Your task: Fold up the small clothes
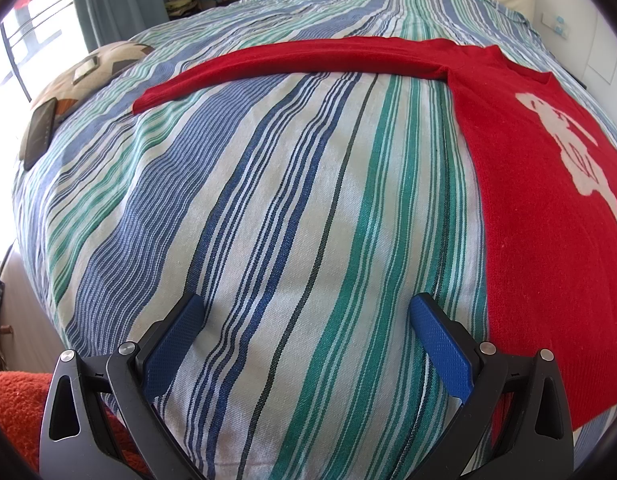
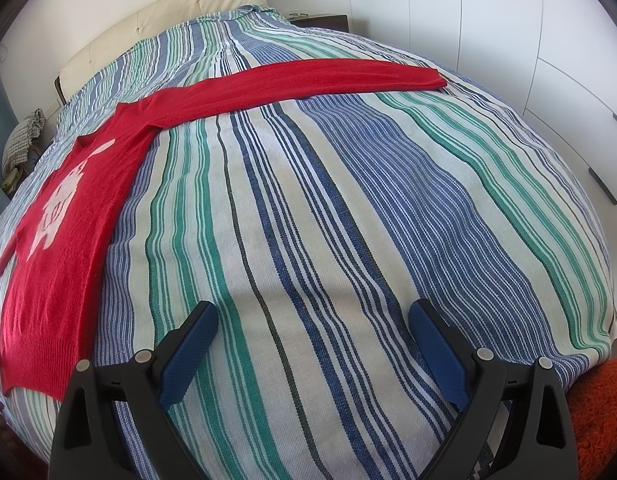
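While red sweater (image 1: 540, 216) lies flat, sleeves out, on striped bed (image 1: 268, 200) | left tool (image 1: 308, 320) spread wide, holding nothing | right tool (image 2: 312, 324) spread wide, holding nothing

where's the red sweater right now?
The red knit sweater with a white motif lies flat on the striped bedspread, sleeves outstretched, between both open grippers: right in the left wrist view, left in the right.

A striped bedspread (image 1: 268, 200) covers the bed, with a cream headboard (image 2: 168, 12) behind it. A patterned cushion (image 1: 88, 76) carries a dark phone (image 1: 38, 134). White wardrobe doors (image 2: 508, 20) stand alongside.
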Demonstrator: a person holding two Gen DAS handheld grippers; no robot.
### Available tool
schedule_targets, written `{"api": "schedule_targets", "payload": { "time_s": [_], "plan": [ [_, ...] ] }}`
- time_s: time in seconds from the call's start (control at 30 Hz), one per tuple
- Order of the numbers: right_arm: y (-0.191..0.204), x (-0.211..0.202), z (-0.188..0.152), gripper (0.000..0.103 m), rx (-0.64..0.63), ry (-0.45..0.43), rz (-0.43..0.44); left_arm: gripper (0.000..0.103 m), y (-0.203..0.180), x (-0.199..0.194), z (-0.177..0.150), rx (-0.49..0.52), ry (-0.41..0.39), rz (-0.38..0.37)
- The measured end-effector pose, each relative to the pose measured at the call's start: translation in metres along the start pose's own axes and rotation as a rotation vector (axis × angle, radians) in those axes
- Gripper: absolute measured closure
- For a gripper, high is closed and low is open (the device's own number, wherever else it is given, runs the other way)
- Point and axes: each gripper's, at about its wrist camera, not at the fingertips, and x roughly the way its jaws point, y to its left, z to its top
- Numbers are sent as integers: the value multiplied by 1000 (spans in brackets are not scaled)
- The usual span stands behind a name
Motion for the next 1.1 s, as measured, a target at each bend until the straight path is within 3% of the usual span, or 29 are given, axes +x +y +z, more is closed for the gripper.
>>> {"api": "schedule_targets", "payload": {
  "time_s": [0.4, 0.53, 0.63, 0.73, 0.93, 1.0, 1.1],
  "plan": [
    [2, 0, 0, 7, -7, 0, -6, 0, -4, -4, -3, 12, -19, 34],
    [2, -5, 3, 7, 2, 21, 6, 1, 7, -6, 2, 5, 6, -34],
    [-21, -25, 20, 7, 110, -33, 123, 1, 23, -13, 5, -84, 4, -111],
    [-67, -38, 53, 7, 283, -119, 267, 1, 32, -18, 5, -135, -18, -143],
    [-162, -2, 128, 16, 648, -105, 468, 1, 30, -23, 4, -135, -54, -124],
    [-176, 19, 142, 22, 701, -59, 494, 1, 23, -21, 6, -126, -45, -108],
    [-181, 45, 151, 26, 731, -11, 457, 1, 20, -15, 5, -125, -24, -90]
  ]
}}
